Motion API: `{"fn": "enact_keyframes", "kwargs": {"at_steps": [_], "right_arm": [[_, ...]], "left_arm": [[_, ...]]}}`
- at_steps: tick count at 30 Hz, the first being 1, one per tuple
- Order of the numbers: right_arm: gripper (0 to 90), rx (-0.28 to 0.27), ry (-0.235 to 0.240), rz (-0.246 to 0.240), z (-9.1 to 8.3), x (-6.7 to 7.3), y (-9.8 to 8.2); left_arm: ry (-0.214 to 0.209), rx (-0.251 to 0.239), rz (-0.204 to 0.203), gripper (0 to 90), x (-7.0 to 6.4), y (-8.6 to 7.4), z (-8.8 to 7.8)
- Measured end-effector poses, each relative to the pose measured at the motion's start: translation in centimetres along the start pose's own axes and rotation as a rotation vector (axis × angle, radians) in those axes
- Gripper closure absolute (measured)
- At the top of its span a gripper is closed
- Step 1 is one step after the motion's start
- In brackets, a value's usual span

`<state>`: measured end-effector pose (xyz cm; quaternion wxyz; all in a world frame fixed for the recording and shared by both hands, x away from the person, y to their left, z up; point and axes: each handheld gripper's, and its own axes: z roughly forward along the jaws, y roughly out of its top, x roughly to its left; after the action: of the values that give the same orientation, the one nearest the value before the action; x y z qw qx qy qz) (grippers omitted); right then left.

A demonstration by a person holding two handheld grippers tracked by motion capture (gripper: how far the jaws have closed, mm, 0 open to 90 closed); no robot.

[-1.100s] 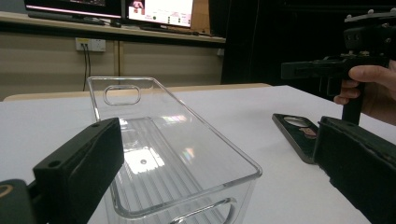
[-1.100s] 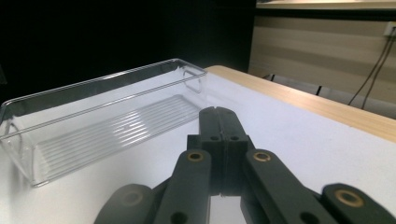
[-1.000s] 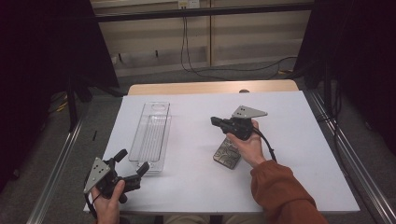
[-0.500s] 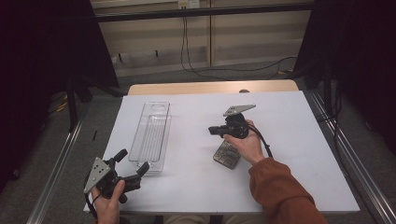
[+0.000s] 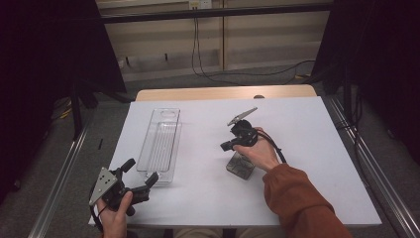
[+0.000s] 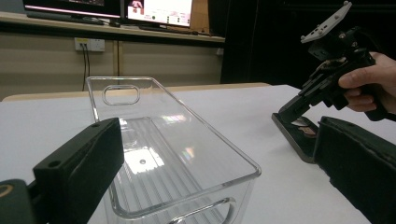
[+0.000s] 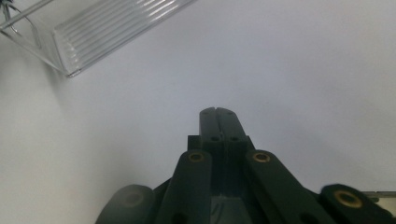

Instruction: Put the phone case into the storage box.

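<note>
Nearest you, your left gripper (image 5: 141, 176) rests at the front left corner of the white table (image 5: 317, 148), held in your left hand (image 5: 116, 218). Its jaws stand wide apart with nothing between them, and they point toward the near end of the clear tray (image 5: 161, 144). In the left gripper view the tray (image 6: 187, 158) sits just past the two black jaws, long and empty, with a ribbed floor and a handle slot in its far wall. Farther in and to the right, a small flat grey case (image 5: 241, 166) lies on the table, well apart from the tray. Your right hand (image 5: 260, 153) hovers over it and covers part of it. The right gripper (image 5: 225, 146) points left and down toward the table, just beside the case; the left gripper view shows its tip close above the case's near edge (image 6: 292, 137), though you cannot tell whether it touches. Its jaws are pressed together and hold nothing; the right gripper view shows them (image 7: 217, 114) closed over bare table, with a corner of the tray (image 7: 93, 35) at upper left. Beyond the table edge, cables (image 5: 208, 64) hang against the far wall.
</note>
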<state>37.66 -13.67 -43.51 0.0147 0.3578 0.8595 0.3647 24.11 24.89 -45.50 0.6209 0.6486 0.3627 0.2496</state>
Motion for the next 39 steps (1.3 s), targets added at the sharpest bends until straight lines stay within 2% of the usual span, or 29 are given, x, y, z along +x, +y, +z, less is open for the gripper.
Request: {"fn": "enact_keyframes", "kwargs": {"at_steps": [1,3,7,10,11,12,19,25,27,29,33,34,35,39], "right_arm": [[90.0,0.013,-0.009,-0.009,0.1,0.0,0.1],[90.0,0.049,0.004,0.011,0.3,0.0,0.1],[90.0,0.101,-0.009,0.021,0.7,0.1,-0.1],[90.0,0.127,-0.001,-0.002,0.9,0.1,-0.2],[90.0,0.139,-0.005,0.011,1.0,0.3,-0.2],[90.0,0.144,-0.003,-0.004,1.0,0.3,-0.1],[90.0,0.237,0.019,-0.011,1.9,0.6,-0.4],[90.0,0.249,0.028,-0.013,2.4,0.8,-0.6],[90.0,0.281,0.022,-0.015,2.7,0.9,-0.7],[90.0,0.273,0.030,-0.011,2.9,0.9,-0.9],[90.0,0.292,0.019,-0.027,2.8,1.1,-0.9],[90.0,0.295,0.016,-0.014,2.7,1.2,-0.9],[90.0,0.300,0.015,-0.034,2.6,1.1,-1.0],[90.0,0.280,0.028,-0.009,2.3,1.0,-1.5]], "left_arm": [[0.001,0.001,0.002,1.9,0.0,0.0,0.0],[0.006,0.004,0.003,1.9,0.0,0.0,0.0],[-0.001,0.000,0.002,1.9,0.0,0.0,0.0],[-0.002,-0.001,0.001,1.9,0.0,0.0,0.0],[0.002,0.001,0.002,1.9,0.0,0.0,0.0],[0.005,0.003,0.003,1.9,0.0,0.0,0.0],[0.005,0.005,0.006,1.9,0.0,0.0,0.1],[0.006,0.003,0.004,1.9,0.1,0.0,0.0],[0.010,0.003,0.003,1.9,0.0,0.0,0.0],[0.006,0.004,0.002,1.9,0.1,0.0,0.0],[0.008,0.005,0.000,1.9,0.1,0.0,0.0],[0.008,0.004,0.005,1.9,0.1,0.0,-0.1],[0.009,0.004,0.005,1.9,0.1,0.0,-0.1],[0.012,0.005,0.005,1.9,0.1,0.0,0.0]]}}
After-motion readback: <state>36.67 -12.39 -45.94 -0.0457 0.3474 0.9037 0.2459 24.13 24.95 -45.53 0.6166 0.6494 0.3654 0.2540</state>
